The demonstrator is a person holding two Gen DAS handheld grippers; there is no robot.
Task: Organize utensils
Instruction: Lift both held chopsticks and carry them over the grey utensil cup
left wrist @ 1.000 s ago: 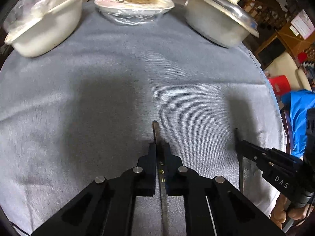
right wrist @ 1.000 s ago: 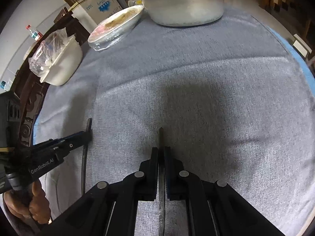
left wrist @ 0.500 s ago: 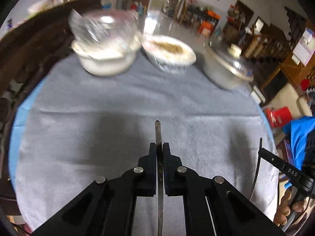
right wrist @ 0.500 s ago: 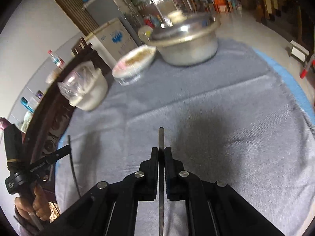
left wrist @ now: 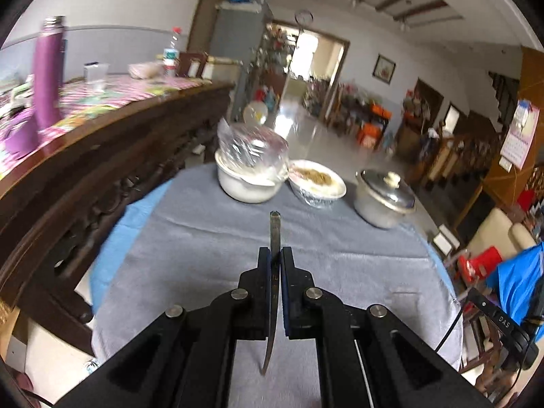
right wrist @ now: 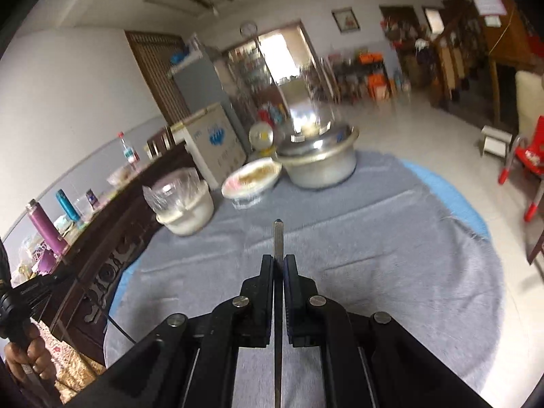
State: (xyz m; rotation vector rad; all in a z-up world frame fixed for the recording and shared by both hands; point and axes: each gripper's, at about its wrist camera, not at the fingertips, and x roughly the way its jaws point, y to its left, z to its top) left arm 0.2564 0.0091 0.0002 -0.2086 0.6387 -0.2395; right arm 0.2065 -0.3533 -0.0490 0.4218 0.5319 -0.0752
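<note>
Left gripper [left wrist: 276,258] clamped on thin metal utensil [left wrist: 274,229], tip poking forward, raised above grey cloth [left wrist: 204,255]; right gripper [right wrist: 278,265] clamped likewise on second utensil [right wrist: 278,238]; white pot [left wrist: 250,183], wrapped bowl [left wrist: 318,183], lidded steel pot [left wrist: 384,199] at far edge

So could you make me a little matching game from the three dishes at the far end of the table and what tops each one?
Things:
1. white pot
2. shallow bowl
3. metal pot

Tops:
a. shiny lid with a pale knob
b. crumpled clear plastic bag
c. brownish food showing, no bag or lid

Pairs: 1-b, 2-c, 3-a
</note>
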